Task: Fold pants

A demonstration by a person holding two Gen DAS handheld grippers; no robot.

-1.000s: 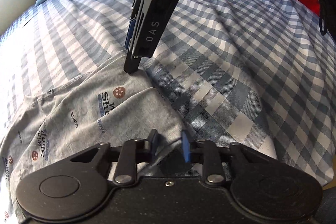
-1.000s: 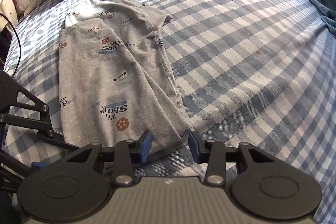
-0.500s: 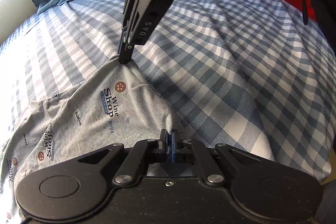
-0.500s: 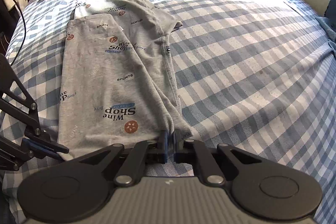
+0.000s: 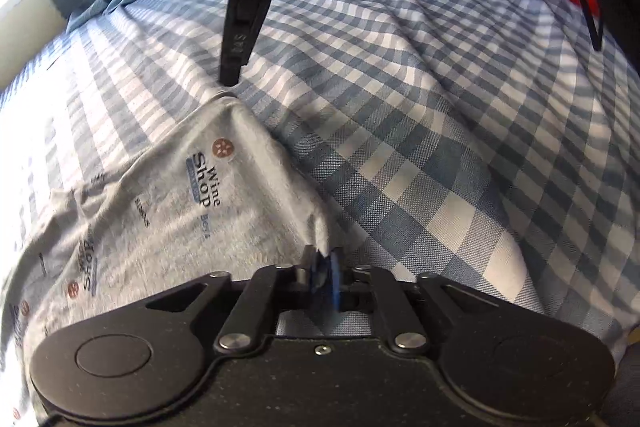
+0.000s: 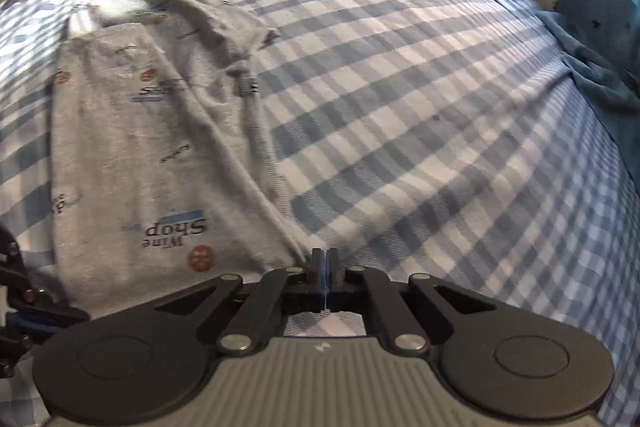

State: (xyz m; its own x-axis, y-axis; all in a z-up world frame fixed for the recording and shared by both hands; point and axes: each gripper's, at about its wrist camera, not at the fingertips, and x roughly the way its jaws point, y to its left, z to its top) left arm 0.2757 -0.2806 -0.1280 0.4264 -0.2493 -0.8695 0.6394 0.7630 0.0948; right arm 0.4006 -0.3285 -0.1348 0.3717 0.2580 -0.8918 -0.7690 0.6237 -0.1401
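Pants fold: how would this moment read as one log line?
left gripper: shut on pants | right gripper: shut on pants | checked bedsheet

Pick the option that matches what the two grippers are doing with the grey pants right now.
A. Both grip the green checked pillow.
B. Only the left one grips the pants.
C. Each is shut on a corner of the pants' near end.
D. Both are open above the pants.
C: the left gripper pinches grey cloth between its closed fingers, and the right gripper is closed at the other near corner of the grey printed pants.
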